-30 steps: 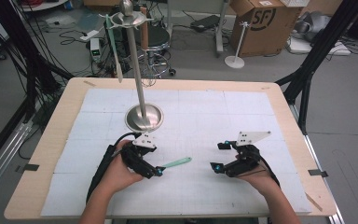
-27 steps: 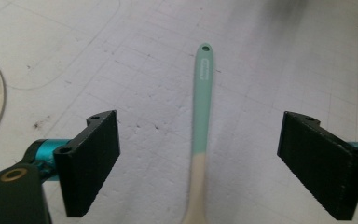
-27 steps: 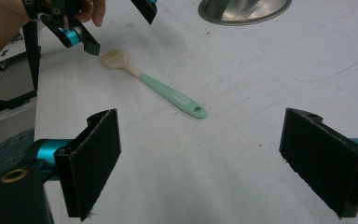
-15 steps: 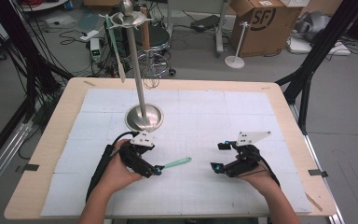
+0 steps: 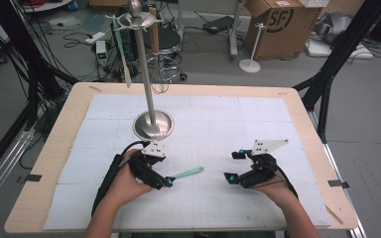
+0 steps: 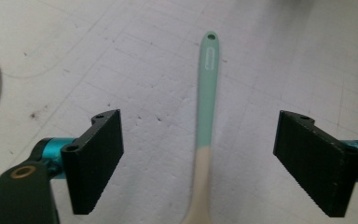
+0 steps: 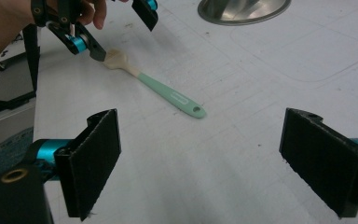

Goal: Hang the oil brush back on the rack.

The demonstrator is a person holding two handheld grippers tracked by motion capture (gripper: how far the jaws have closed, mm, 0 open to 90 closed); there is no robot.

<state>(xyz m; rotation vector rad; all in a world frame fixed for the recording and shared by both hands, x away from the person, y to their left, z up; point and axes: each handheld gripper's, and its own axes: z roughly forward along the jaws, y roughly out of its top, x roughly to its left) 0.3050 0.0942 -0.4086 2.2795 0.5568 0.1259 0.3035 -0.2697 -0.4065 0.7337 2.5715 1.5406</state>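
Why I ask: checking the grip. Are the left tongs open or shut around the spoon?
Open. The left tongs straddle the spoon, both pads clear of its handle.

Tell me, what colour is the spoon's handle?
Mint green on the spoon, cream near the bowl; the left gripper view shows it best.

We cannot see the spoon's [image 6: 206,116] bowl in the left gripper view: the bottom edge cuts it off just below the cream neck. In the high view the left gripper [image 5: 164,182] covers that same end, leaving us the green handle. In the right gripper view the stand's base [image 7: 242,9] runs off the top edge. The print on the handle is too small to read.
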